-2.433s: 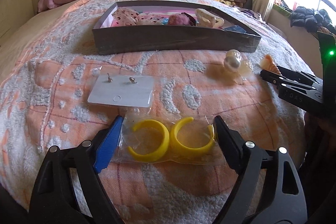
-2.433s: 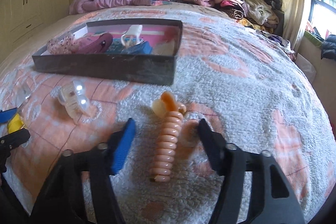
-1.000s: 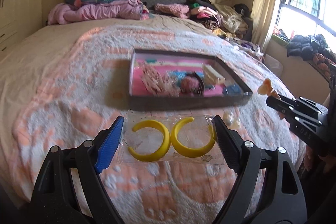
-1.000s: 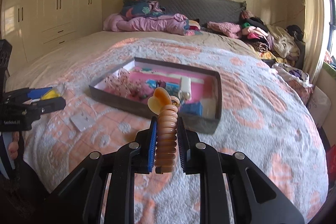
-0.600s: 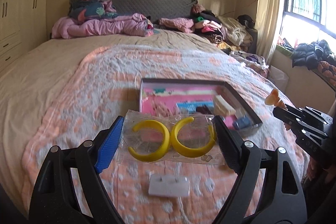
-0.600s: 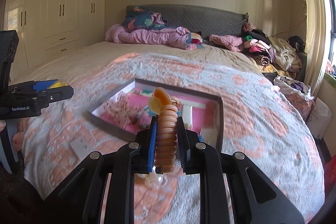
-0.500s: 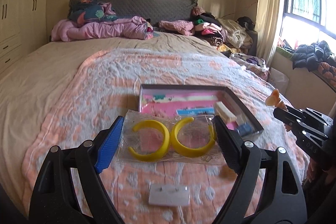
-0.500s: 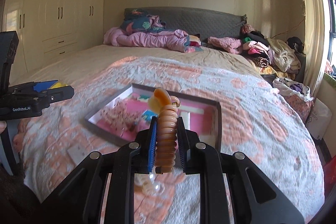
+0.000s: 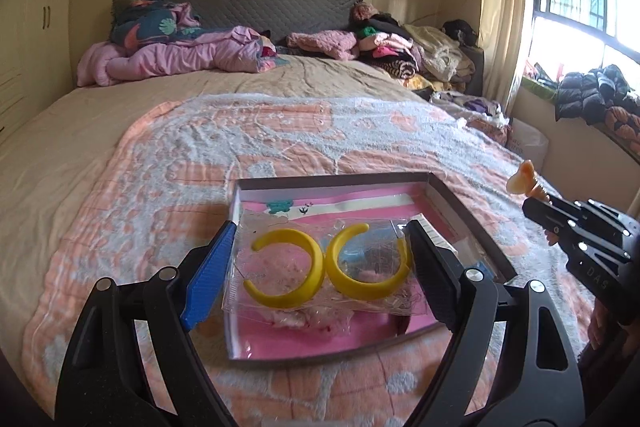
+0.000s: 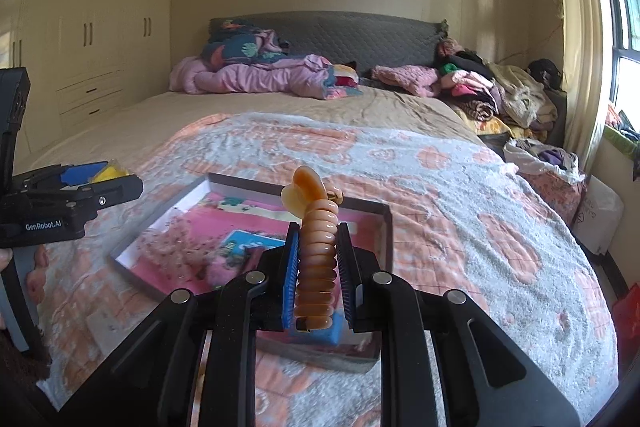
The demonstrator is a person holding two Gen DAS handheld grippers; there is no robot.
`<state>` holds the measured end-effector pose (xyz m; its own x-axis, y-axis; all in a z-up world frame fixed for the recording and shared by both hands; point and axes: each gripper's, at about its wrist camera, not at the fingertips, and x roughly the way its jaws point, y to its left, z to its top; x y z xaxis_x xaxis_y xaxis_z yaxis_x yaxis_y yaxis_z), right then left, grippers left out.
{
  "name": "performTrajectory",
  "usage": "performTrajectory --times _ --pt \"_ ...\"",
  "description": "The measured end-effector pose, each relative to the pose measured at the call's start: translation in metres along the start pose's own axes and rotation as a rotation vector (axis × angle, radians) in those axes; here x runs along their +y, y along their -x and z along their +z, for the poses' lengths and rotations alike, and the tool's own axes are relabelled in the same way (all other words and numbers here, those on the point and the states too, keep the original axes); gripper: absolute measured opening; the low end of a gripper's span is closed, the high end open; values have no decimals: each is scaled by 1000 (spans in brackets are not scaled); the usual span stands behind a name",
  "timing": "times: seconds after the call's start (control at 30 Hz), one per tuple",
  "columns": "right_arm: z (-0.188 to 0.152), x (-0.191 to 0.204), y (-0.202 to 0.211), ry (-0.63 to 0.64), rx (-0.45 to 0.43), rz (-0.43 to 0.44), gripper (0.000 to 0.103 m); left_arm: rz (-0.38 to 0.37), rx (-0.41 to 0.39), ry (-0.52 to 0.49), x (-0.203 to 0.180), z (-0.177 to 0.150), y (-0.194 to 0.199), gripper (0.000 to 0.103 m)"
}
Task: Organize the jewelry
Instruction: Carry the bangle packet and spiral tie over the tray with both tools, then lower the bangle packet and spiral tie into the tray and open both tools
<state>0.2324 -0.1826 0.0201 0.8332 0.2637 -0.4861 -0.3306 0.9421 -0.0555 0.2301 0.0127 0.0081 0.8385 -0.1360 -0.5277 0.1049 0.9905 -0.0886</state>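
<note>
Both grippers, 1 clip (image 10: 316, 259), 2 hoops (image 9: 328, 263), now above tray (image 9: 464, 211)

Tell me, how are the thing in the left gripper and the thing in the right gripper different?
The left gripper holds a clear packet of yellow hoop earrings; the right gripper holds a peach ribbed hair clip.
The packet is flat and wide, so the left jaws stand far apart; the clip is narrow and stands up, so the right jaws are nearly together.
The packet has two pieces; the clip is one.
Both hang over the box.
</note>
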Motion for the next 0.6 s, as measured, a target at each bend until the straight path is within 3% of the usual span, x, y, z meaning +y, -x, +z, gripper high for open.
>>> performTrajectory --times 0.6 --pt "-19 -21 -63 -42 110 -42 18 -18 133 17 2 -18 -71 75"
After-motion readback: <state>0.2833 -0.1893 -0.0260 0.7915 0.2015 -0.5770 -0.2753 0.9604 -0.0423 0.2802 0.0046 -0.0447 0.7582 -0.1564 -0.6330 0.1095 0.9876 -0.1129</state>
